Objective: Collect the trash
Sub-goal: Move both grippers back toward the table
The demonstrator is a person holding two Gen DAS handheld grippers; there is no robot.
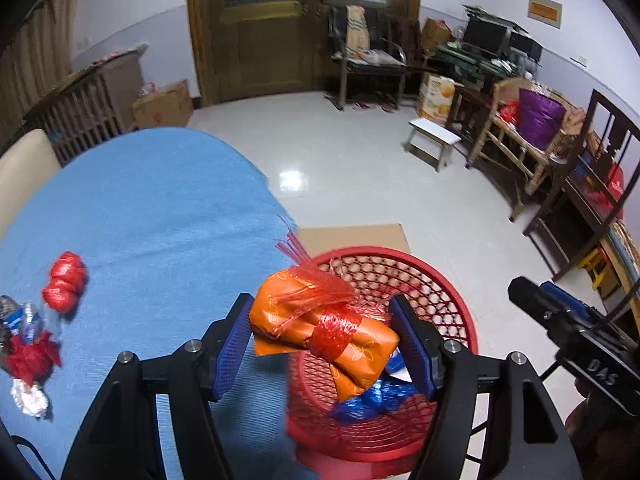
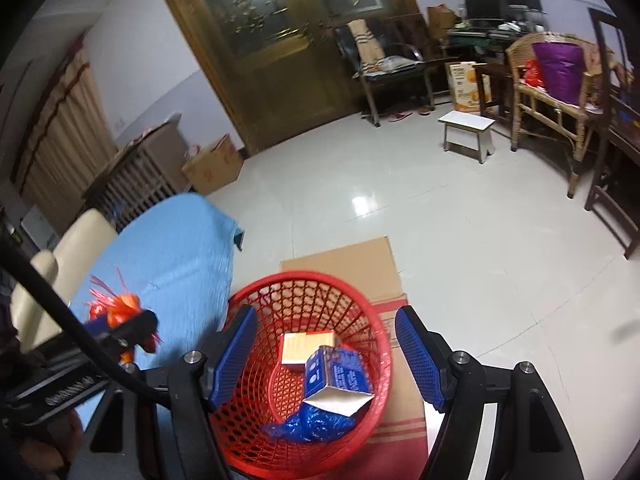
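Orange wrapper (image 1: 320, 330) tied with red netting, clamped between both pads of the left gripper (image 1: 326, 346), above the near rim of the red basket (image 1: 460, 312) beside the blue table (image 1: 160, 208). Right gripper (image 2: 326, 354) over the basket, jaws wide, nothing between them. In the basket: blue carton (image 2: 340, 376), tan box (image 2: 304, 346), blue wrapper (image 2: 312, 426). On the table: red netting bundle (image 1: 64, 282), further scraps (image 1: 28, 354).

The red basket (image 2: 304, 360) stands open-topped and unblocked above — only the blue-clothed table (image 1: 140, 208) edge crowds its left side.
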